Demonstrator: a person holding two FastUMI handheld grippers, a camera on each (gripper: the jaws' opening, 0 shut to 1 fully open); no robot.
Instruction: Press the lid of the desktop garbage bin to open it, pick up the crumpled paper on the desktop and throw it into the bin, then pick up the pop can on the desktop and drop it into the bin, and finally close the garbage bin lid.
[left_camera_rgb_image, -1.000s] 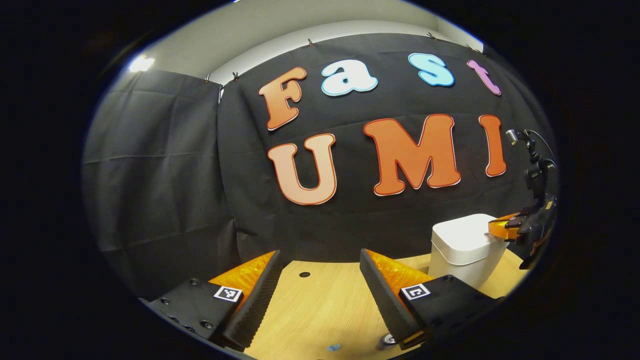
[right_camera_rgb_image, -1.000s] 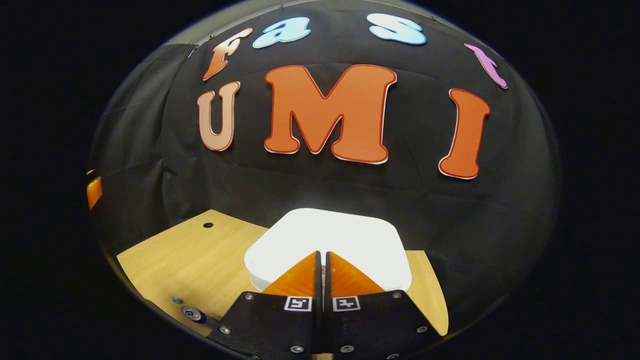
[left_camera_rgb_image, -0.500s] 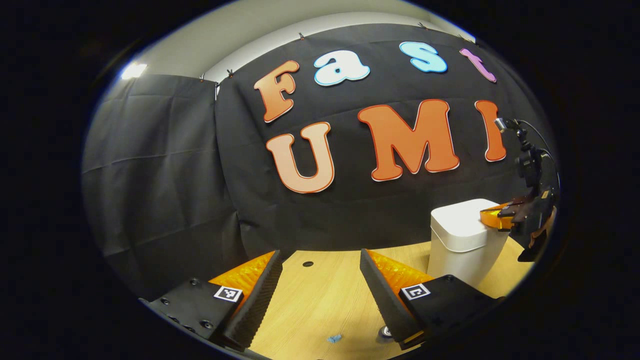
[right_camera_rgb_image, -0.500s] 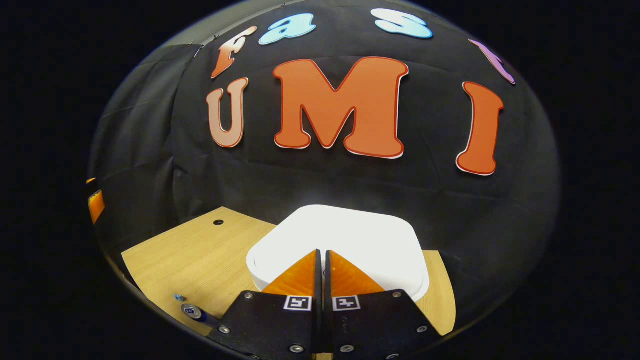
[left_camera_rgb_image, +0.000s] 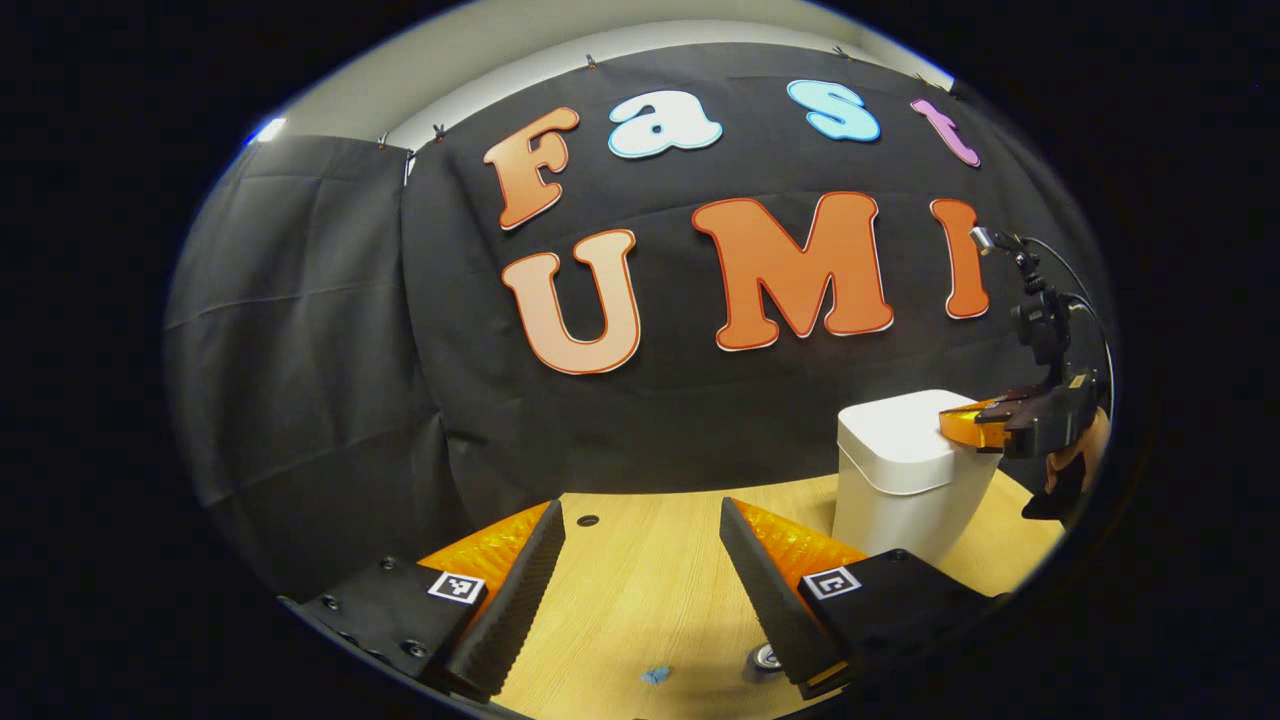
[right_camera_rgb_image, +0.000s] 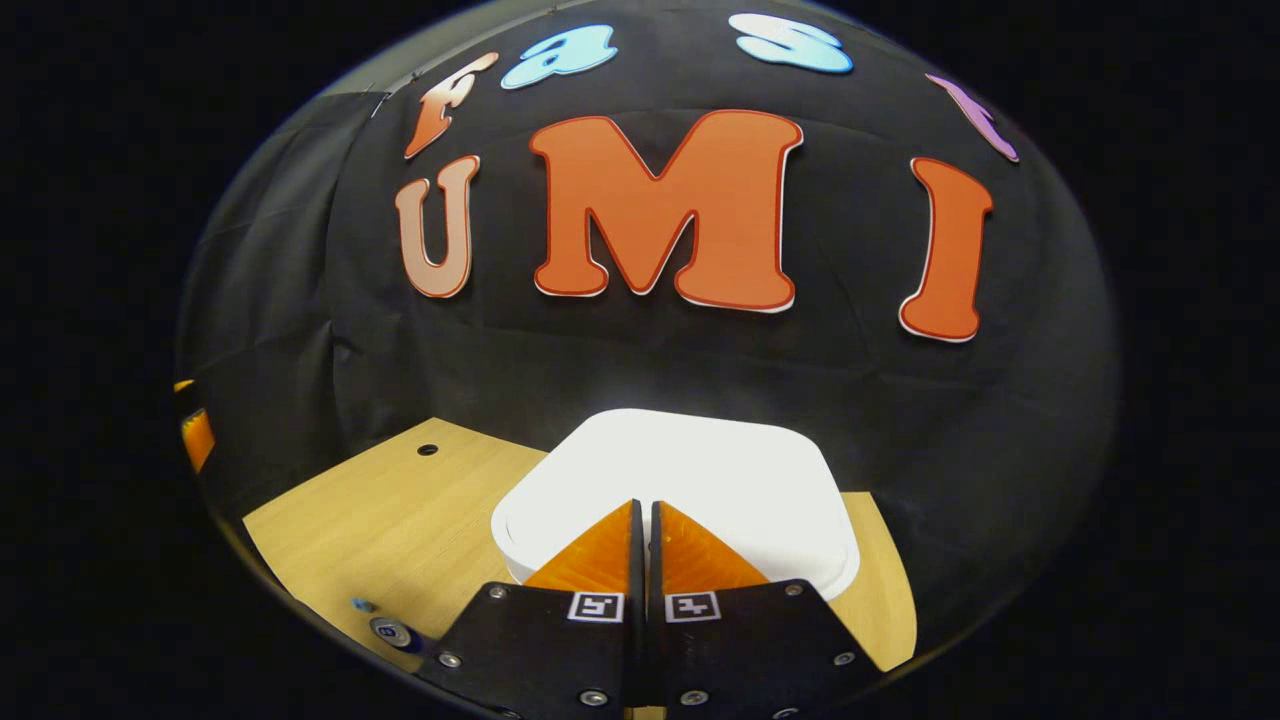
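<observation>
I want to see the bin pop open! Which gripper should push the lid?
Probably the right gripper: its shut fingers hang over the front edge of the bin's closed lid. The left gripper is open, apart from the bin, above the table.

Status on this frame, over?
Right gripper shut, tips over the closed bin lid. Left gripper open, empty, above the desk. Nothing blocking.
</observation>
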